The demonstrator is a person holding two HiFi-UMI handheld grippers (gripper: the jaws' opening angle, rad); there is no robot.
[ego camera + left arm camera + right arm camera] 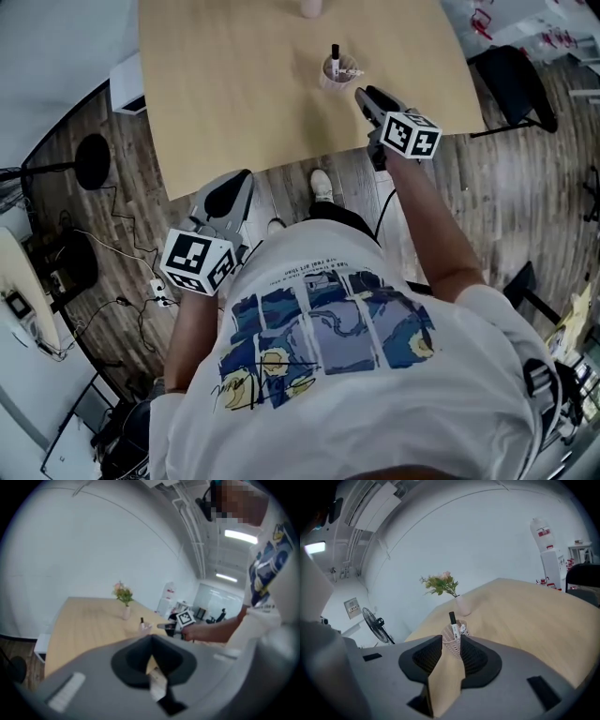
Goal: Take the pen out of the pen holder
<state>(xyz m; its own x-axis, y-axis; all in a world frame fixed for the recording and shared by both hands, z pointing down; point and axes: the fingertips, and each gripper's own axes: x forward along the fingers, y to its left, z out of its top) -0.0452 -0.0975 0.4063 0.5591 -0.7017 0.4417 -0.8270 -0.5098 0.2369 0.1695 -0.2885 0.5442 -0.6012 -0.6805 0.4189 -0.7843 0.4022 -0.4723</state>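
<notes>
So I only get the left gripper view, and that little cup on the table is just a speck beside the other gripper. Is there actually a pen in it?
Observer: Yes. The right gripper view shows a black-capped pen standing upright in the pink mesh pen holder.
Operator: Has that gripper grabbed it?
Observer: No. The right gripper has its jaws apart, with the holder just ahead of them, not gripped.
Operator: And the gripper I'm looking along?
Observer: In the head view the left gripper is held back at the near edge of the table, far from the holder.
</notes>
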